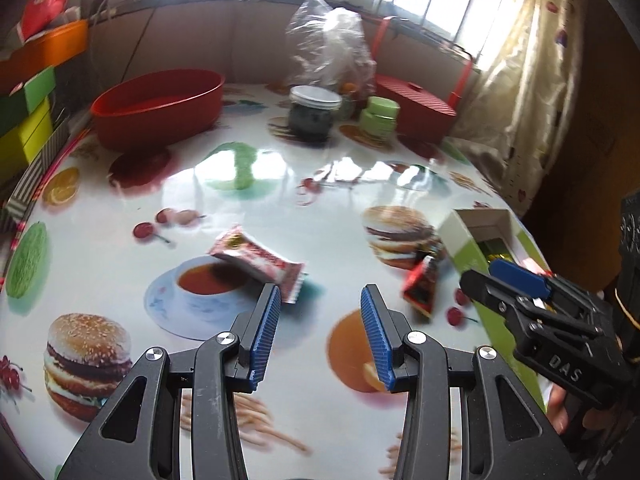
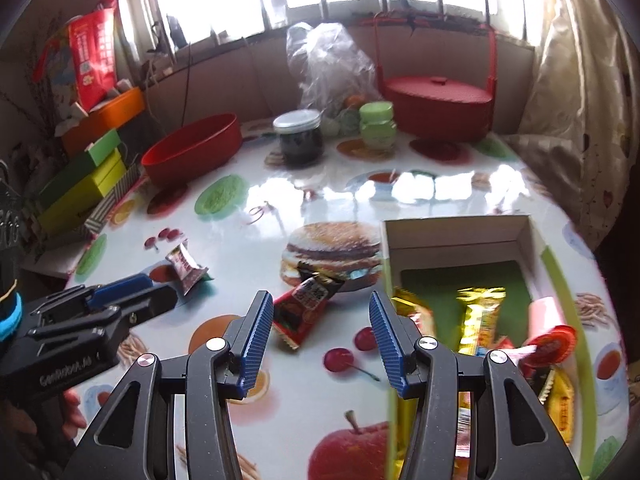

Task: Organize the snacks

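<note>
Left hand-held gripper (image 1: 320, 300) hung over the glossy round surface (image 1: 280, 200) printed with burgers, cherries, tea cups and fries – jaws parted, nothing between the blue ribbed pads. Just ahead of its left finger lay a red-and-white crinkle-edged snack packet (image 1: 260, 260), flat on the printed tea cup; print on it too blurred to read. Right hand-held gripper (image 2: 320, 308) was likewise released and empty, poised above a red-and-black snack packet (image 2: 306, 306) with pale characters on it, not legible, lying beside the printed burger.

Open white-and-green cardboard box (image 2: 456, 236) sat at the right edge of the surface, just beside the right gripper's right finger. Inside it: a gold-wrapped bar (image 2: 480, 316), a pink tube with a red round cap (image 2: 550, 334) and more yellow-orange packets under the finger – their writing unreadable.

Readable writing: "DAS" moulded on the black body of the right gripper as seen from the left wrist view; lettering starting "Gen" on the left gripper's body in the right wrist view, the rest unclear.

Far side of the surface held a red oval plastic tub (image 1: 160, 104), a dark glass jar with a white lid (image 1: 314, 114), a pale green lidded jar (image 1: 380, 116), a crumpled clear plastic bag (image 1: 328, 44) and a red lidded basket with a tall handle (image 2: 436, 100).
</note>
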